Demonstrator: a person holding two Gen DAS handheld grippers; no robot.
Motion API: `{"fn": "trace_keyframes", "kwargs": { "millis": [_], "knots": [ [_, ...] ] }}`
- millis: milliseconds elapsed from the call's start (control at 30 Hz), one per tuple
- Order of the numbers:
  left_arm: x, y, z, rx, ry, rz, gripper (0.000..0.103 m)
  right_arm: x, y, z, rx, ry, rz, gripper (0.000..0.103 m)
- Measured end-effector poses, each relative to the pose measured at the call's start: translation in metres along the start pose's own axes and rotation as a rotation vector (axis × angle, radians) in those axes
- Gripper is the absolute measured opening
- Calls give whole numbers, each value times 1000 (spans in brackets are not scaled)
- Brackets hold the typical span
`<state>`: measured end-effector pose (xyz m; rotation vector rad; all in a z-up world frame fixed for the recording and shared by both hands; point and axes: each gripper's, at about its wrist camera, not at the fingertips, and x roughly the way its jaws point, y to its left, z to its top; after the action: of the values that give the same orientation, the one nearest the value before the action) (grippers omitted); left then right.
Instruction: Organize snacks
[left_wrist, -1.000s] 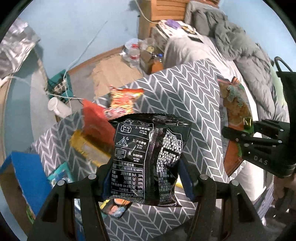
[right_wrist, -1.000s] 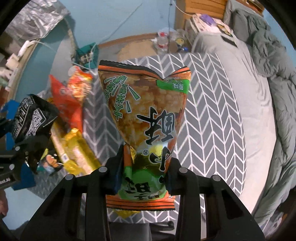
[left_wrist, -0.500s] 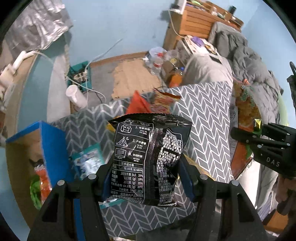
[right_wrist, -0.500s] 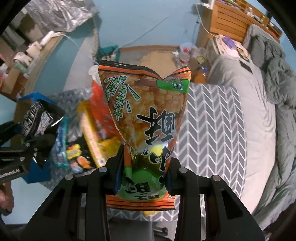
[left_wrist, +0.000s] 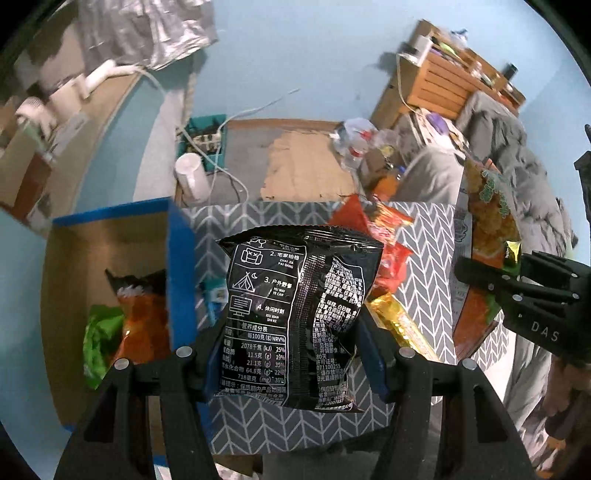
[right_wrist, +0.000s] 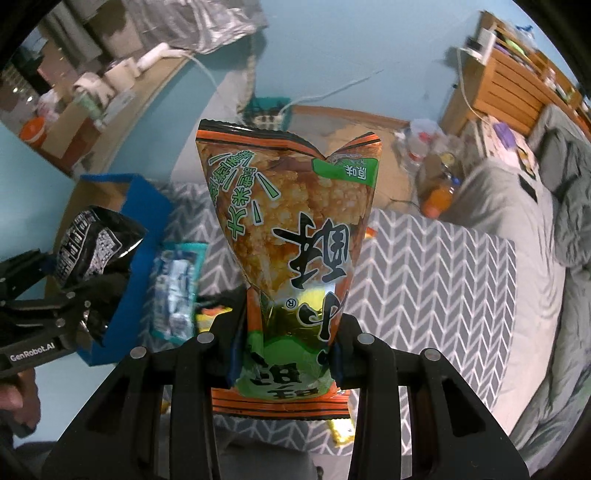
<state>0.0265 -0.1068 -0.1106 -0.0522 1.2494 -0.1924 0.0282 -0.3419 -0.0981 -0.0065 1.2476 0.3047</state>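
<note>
Blue-walled bedroom; chevron cloth (left_wrist: 424, 266) under snacks, blue box (left_wrist: 177, 280) at its edge.

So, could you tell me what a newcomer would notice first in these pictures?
Two raised snack bags fill the views: a glossy black foil packet with white print clamped in the left gripper, and a tall orange-and-green rice-cracker bag pinched in the right gripper. At left stands a blue-edged cardboard box.
</note>
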Motion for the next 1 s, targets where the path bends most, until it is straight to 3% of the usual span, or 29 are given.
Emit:
{"fn": "trace_keyframes", "kwargs": {
  "millis": [567,1000],
  "knots": [
    [-27,105,-20,-186,-42,63,63,26,116,41,-176,10,116,34],
    [-36,174,-37,-274,-48,134,63,61,210,59,-276,61,209,34]
  ]
}}
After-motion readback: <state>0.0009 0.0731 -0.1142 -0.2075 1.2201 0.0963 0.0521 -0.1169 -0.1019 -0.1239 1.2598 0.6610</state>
